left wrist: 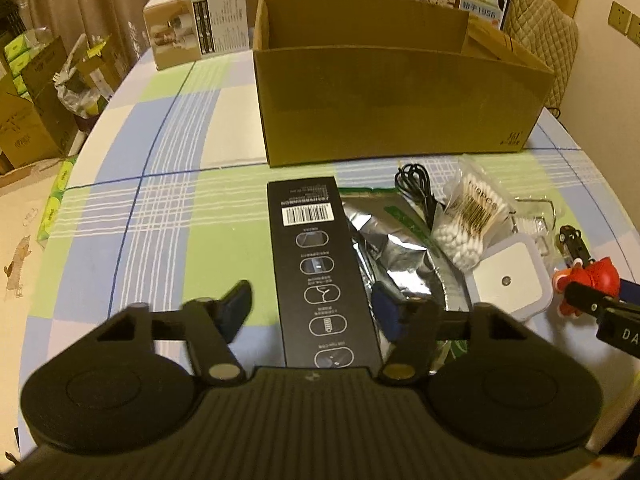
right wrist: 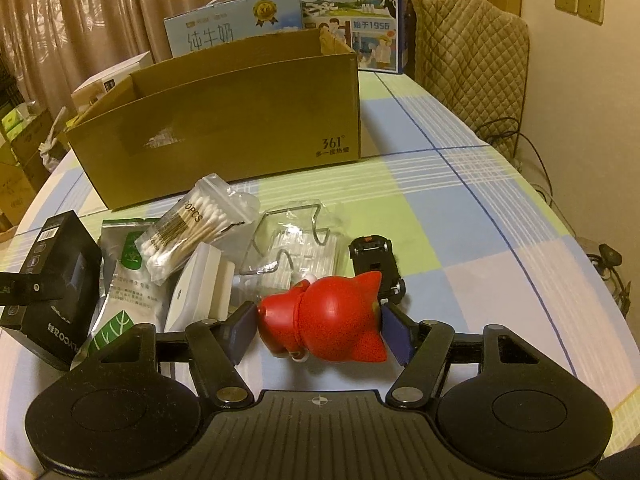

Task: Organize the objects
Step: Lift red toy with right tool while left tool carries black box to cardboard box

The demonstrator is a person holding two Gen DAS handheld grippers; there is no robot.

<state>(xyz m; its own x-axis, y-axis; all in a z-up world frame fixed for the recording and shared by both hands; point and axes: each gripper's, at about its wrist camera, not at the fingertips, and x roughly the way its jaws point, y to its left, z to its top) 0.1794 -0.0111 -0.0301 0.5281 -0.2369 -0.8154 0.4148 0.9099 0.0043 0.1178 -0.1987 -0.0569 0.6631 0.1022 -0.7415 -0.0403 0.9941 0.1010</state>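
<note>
A long black box (left wrist: 320,260) with a barcode lies on the checked tablecloth between the fingers of my left gripper (left wrist: 312,312). The right pad sits at its edge, the left pad stands a little off, so the gripper is open. My right gripper (right wrist: 320,332) is shut on a red toy figure (right wrist: 324,320) lying on its side, both pads against it. Behind stands an open cardboard box (left wrist: 400,112) (right wrist: 240,128). Around lie a bag of cotton swabs (right wrist: 192,228), a silver pouch (left wrist: 400,248), a white square container (left wrist: 508,280), a black toy car (right wrist: 374,260) and a black cable (left wrist: 416,188).
A clear packet with a wire hook (right wrist: 292,240) lies behind the red figure. Milk cartons (right wrist: 348,12) and a white product box (left wrist: 196,20) stand at the back of the table. A quilted chair (right wrist: 468,60) is at the right; cardboard boxes (left wrist: 28,112) crowd the floor at the left.
</note>
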